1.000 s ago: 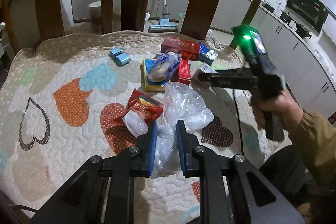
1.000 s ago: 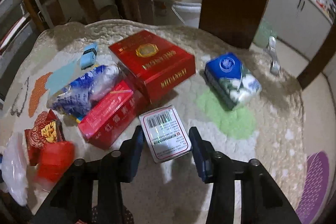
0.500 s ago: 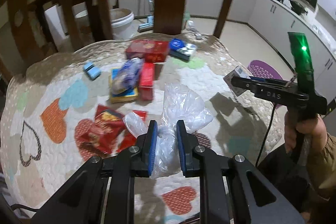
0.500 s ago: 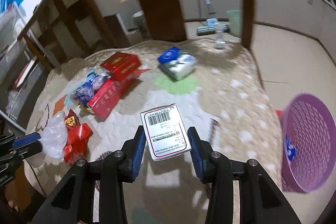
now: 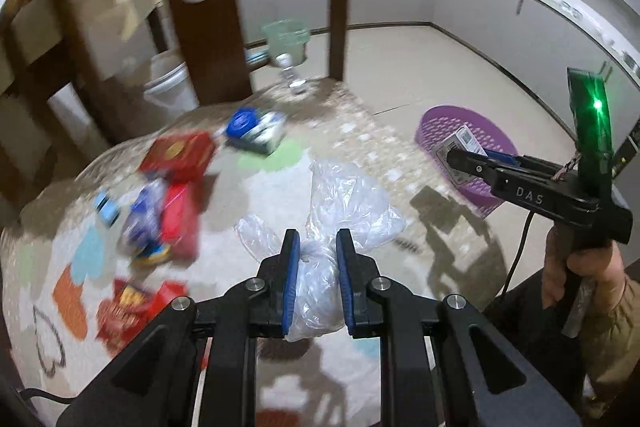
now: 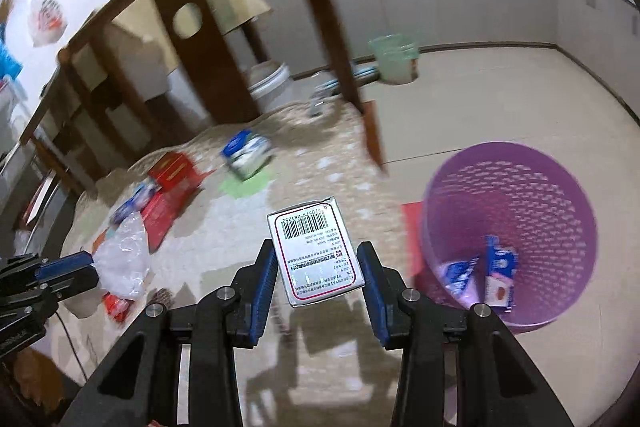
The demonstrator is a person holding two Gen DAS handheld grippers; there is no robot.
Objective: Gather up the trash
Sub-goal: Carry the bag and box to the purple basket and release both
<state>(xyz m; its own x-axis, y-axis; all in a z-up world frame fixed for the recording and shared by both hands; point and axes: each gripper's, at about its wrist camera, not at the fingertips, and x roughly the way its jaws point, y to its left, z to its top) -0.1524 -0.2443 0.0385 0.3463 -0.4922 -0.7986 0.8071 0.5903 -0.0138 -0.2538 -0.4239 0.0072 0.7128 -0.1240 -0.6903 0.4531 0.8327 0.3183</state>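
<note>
My left gripper is shut on a crumpled clear plastic bag, held above the quilted table. My right gripper is shut on a small white box with a barcode, carried near the table's right edge. That box and the right gripper also show in the left wrist view, in front of the purple basket. The purple basket stands on the floor to the right and holds a few blue and white wrappers. The left gripper with its bag sits at the left.
On the table lie red boxes, a blue and white pack, a blue wrapped item, a small light blue item and a red snack bag. Wooden chair backs stand behind. A green bin and white bucket are on the floor.
Both grippers have swung right, away from the pile on the table and toward the purple basket, each keeping its hold. The basket has come fully into the right wrist view.
</note>
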